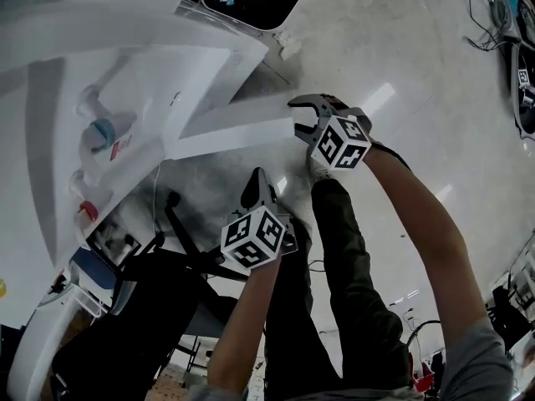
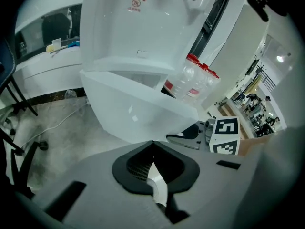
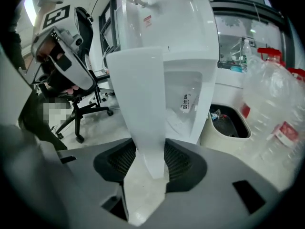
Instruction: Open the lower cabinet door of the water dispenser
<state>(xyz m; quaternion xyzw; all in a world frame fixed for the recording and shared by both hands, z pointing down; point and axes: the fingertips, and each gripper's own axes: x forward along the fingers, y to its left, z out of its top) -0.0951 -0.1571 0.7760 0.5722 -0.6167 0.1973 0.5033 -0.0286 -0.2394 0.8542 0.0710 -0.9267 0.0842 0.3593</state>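
In the head view, the water dispenser (image 1: 100,73) is seen at the upper left. Its lower cabinet door (image 1: 234,128) is swung out from the front, and its top edge runs from the cabinet toward the right gripper (image 1: 298,117). The door's free edge is clamped between that gripper's two fingers. The left gripper (image 1: 257,178) is held just below the door in the picture, apart from it, beside an office chair (image 1: 180,232).

In the left gripper view, the jaws are brought together tip to tip and nothing is gripped. A pale sliver is seen behind the tips, probably floor. Beyond them the door's broad face is turned toward the camera, and red-capped water bottles (image 2: 190,80) are seen behind it.

In the right gripper view, the door is seen edge-on and upright, with its long axis running up and down. Its edge is pinched between the dark pads, one pressed on each face, so the jaws are kept apart by the panel's thickness. The open cabinet is seen behind the door, and a bin (image 3: 217,144) stands to the right.
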